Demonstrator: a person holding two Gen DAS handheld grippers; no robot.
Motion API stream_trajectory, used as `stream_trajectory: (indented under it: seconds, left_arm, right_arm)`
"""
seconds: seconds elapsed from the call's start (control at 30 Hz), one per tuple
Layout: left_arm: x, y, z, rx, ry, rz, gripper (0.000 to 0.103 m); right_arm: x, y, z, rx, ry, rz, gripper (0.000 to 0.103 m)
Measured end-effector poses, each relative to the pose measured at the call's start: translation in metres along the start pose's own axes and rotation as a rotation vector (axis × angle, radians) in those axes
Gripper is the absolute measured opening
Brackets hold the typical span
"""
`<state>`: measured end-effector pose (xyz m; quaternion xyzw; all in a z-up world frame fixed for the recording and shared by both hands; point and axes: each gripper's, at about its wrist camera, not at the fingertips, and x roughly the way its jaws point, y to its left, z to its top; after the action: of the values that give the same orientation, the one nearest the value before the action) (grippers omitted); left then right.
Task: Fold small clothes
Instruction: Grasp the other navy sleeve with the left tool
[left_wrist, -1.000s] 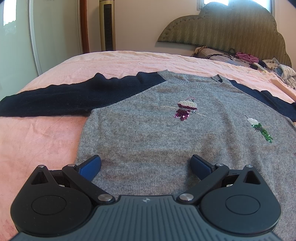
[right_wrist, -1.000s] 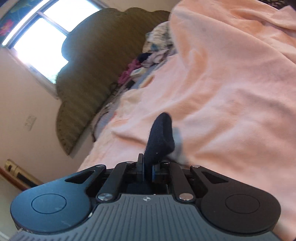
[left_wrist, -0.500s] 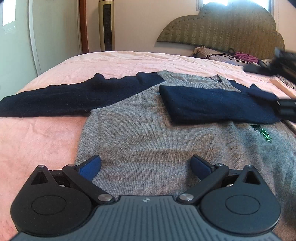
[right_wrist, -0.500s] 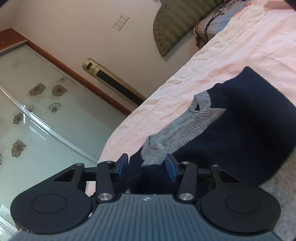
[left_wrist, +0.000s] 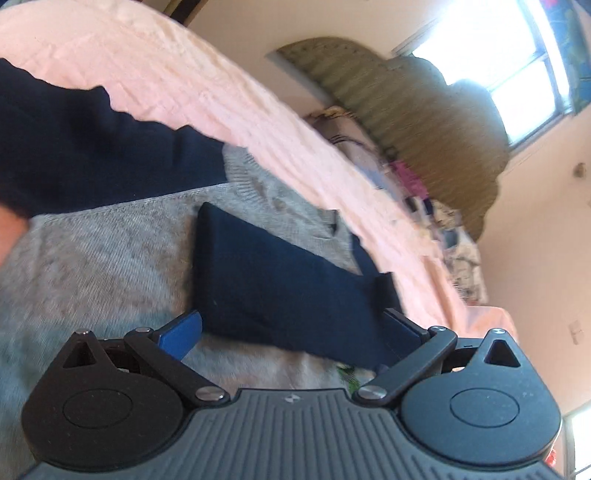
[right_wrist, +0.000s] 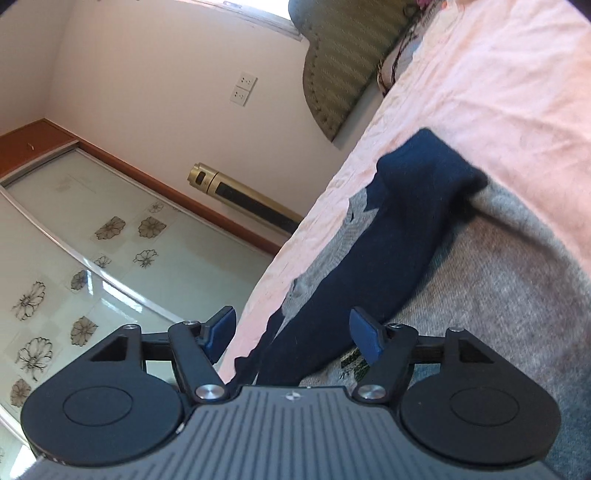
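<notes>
A grey knit sweater (left_wrist: 99, 251) with navy sleeves lies flat on the pink bed (left_wrist: 207, 92). Its right navy sleeve (left_wrist: 280, 280) is folded across the chest; the other navy sleeve (left_wrist: 92, 140) stretches out to the left. My left gripper (left_wrist: 291, 332) is open and empty, tilted, low over the sweater just in front of the folded sleeve. My right gripper (right_wrist: 293, 328) is open and empty, above the folded sleeve (right_wrist: 388, 258) and the grey body (right_wrist: 498, 295). A sequin patch peeks out under the sleeve (right_wrist: 351, 360).
A green padded headboard (left_wrist: 424, 122) with a pile of clothes (left_wrist: 458, 243) at its foot lies beyond the sweater. A gold tower fan (right_wrist: 243, 195) and a glass wardrobe door (right_wrist: 74, 258) stand past the bed's edge.
The right gripper let go of the navy sleeve after laying it across the chest, and opened wider. The left gripper moved forward toward the folded sleeve and rolled to a tilt.
</notes>
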<state>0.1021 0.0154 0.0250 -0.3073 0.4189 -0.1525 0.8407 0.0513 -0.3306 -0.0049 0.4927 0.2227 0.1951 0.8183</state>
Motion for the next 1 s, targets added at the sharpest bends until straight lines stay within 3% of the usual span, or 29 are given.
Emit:
stream_trajectory:
  seconds: [0.03,0.1,0.23,0.33,0.43,0.6,0.73,0.87,0.93,1.0]
  left_arm:
    - [0.012,-0.002,0.005,0.004,0.02,0.038,0.088]
    - [0.032,-0.009,0.009,0.081,0.016,0.159,0.048]
    - [0.046,-0.021,0.015,0.144,-0.004,0.278,0.017]
    - [0.046,-0.03,0.026,0.189,0.022,0.314,0.016]
    - [0.038,-0.034,0.026,0.228,-0.004,0.339,0.006]
    - [0.017,-0.039,0.018,0.313,-0.043,0.312,0.004]
    - [0.006,-0.024,0.023,0.278,-0.052,0.29,0.004]
    - [-0.005,0.0,0.036,0.236,-0.098,0.37,0.004]
    - [0.002,0.013,0.04,0.239,-0.036,0.432,0.004]
    - [0.0,0.014,0.035,0.258,-0.031,0.475,0.007]
  right_arm:
    - [0.001,-0.001,0.001,0.01,-0.004,0.0,0.07]
    - [-0.001,-0.002,0.001,0.023,-0.014,0.005,0.07]
    - [-0.002,-0.002,0.0,0.022,-0.018,0.012,0.073]
    - [0.001,0.0,-0.001,0.015,-0.011,0.011,0.073]
    - [0.002,0.0,-0.001,0.01,-0.004,0.008,0.075]
    - [0.0,0.001,0.0,0.004,-0.019,0.007,0.078]
    - [-0.001,0.004,-0.001,-0.025,-0.025,0.005,0.082]
    - [-0.002,0.005,-0.001,-0.037,-0.025,0.006,0.086]
    - [-0.001,0.006,-0.001,-0.038,-0.02,0.006,0.087]
    - [-0.001,0.006,0.0,-0.042,-0.018,0.006,0.088]
